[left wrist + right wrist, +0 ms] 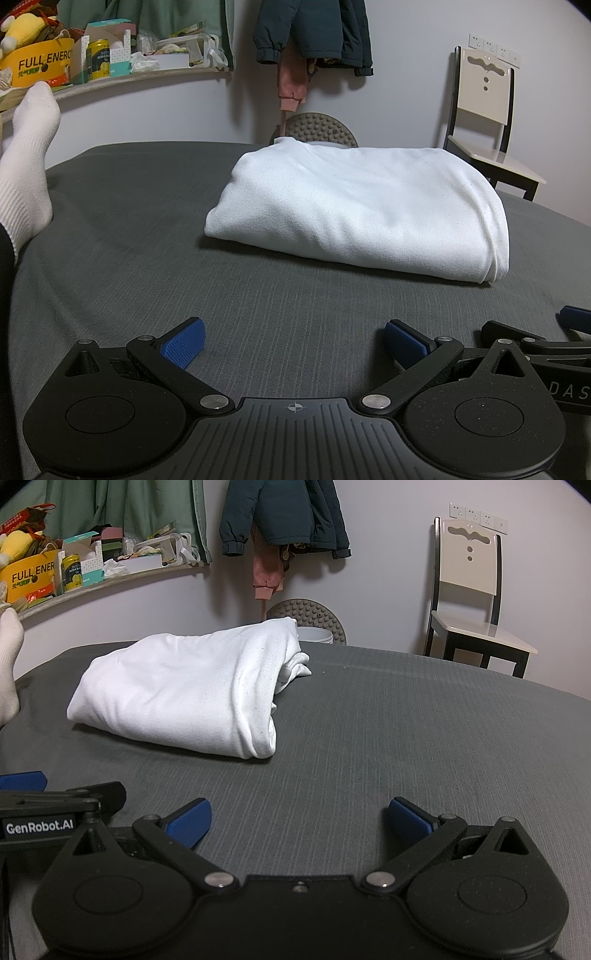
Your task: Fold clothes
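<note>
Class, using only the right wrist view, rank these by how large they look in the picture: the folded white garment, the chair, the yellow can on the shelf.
1. Folded white garment, largest.
2. Chair, clearly smaller here, though it stands farther from the camera, so its true size may differ.
3. Yellow can, smallest by far.

Both wrist cameras sit low over the grey bed sheet (147,229), side by side, facing the wall; both share the folded white garment (354,206) and chair (469,590).

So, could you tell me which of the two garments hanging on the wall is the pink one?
The smaller garment, hanging lower, partly beneath the dark teal jacket; its ribbed pink cuff shows below.
</note>
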### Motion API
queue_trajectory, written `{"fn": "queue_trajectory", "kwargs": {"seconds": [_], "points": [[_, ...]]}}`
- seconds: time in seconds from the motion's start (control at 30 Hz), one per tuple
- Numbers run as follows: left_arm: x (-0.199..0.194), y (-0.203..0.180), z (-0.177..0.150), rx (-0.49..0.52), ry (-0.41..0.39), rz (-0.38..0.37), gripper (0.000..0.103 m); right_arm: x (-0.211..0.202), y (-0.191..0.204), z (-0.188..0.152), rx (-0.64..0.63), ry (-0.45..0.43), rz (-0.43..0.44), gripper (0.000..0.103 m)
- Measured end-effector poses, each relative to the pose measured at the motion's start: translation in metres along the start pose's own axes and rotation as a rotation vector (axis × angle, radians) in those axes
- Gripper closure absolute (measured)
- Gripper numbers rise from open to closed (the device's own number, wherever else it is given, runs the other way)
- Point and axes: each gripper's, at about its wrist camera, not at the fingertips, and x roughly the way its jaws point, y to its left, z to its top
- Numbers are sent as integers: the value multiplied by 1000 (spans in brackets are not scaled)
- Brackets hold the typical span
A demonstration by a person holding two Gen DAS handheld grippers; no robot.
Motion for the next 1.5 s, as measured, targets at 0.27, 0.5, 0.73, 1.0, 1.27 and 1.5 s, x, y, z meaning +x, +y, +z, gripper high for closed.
{"fn": "queue_trajectory", "kwargs": {"seconds": [0.27,0.5,0.73,1.0,1.27,1.5], "points": [[0,0,0,0,0,0,0,0,0,0,-1,0,0,0],[0,0,0,0,0,0,0,0,0,0,-1,0,0,0],[0,0,0,0,0,0,0,-1,1,0,-1,0,0,0],[1,0,0,-2,2,8,0,-1,0,0,0,0,1,0],[-27,-2,-7,-110,-55,78,0,0,3,3,-1,5,-9,0],[-133,8,5,-188,-272,18,0,-86,-4,15,58,-223,146,0]]}}
